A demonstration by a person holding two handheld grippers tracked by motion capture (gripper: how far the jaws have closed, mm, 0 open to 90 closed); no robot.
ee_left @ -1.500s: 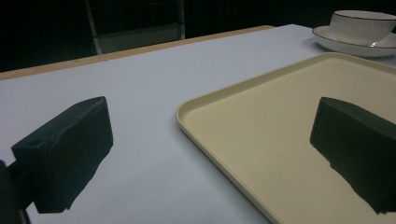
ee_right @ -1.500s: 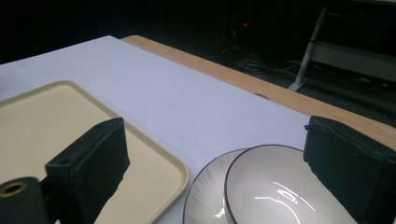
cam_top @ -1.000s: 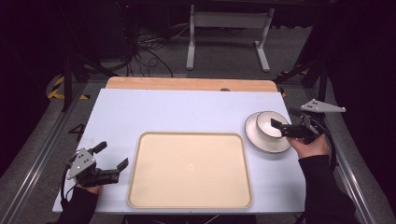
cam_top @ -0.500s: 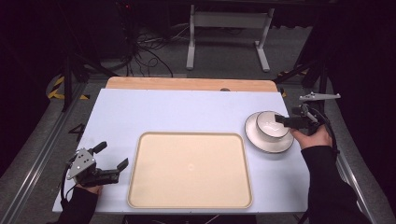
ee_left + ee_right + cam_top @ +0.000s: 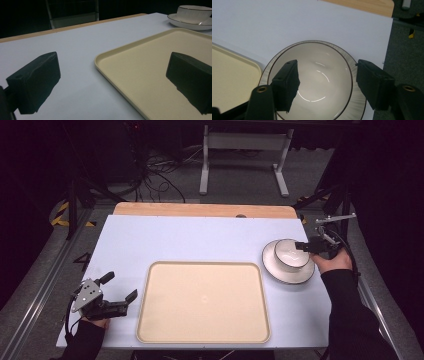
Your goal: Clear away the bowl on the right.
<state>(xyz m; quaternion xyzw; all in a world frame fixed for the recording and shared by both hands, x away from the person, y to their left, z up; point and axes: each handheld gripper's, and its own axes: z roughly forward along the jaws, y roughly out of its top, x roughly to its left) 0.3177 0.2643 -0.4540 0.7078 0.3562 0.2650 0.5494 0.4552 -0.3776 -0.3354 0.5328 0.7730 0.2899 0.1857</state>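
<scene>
At the bowl (image 5: 291,254), right hand-held gripper (image 5: 302,247) straddles its rim, jaws wide; left hand-held gripper (image 5: 121,301) wide.

A white-topped table (image 5: 200,237) carries a beige tray (image 5: 203,302); right of the tray, just beyond its far corner, a saucer (image 5: 289,270) bearing a bowl (image 5: 289,253).

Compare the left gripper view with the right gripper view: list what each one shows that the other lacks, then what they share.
Left gripper view alone: the left gripper open, one jaw over the table, one over the tray, and the bowl seen from the side. Right gripper view alone: the right gripper open, one jaw inside the bowl's rim and one outside, the bowl's bare inside, and the floor. Shared: bowl, saucer, tray, table.
</scene>
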